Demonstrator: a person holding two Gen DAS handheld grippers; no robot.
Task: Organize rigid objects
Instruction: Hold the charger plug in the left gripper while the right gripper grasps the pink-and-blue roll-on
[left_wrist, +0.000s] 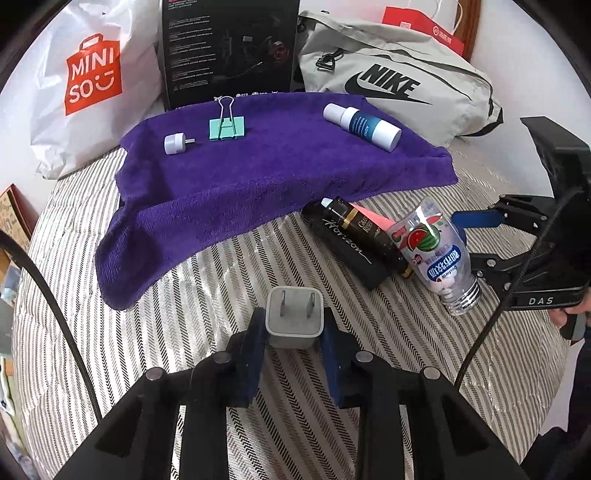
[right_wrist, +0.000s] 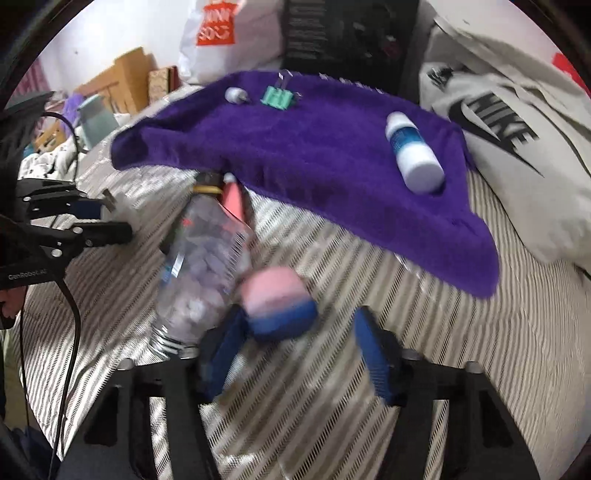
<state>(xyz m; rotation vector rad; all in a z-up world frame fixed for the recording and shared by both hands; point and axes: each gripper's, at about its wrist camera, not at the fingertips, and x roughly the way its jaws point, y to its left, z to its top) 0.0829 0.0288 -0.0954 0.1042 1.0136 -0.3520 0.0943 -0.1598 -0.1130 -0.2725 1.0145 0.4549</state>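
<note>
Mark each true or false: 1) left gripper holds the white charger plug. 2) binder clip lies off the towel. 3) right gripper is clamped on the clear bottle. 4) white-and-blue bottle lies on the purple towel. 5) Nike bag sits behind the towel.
1) True: the left gripper pinches the white charger plug.
2) False: the binder clip is on the purple towel.
3) False: the right gripper stands open beside the clear bottle.
4) True: white-and-blue bottle.
5) True: Nike bag.
</note>
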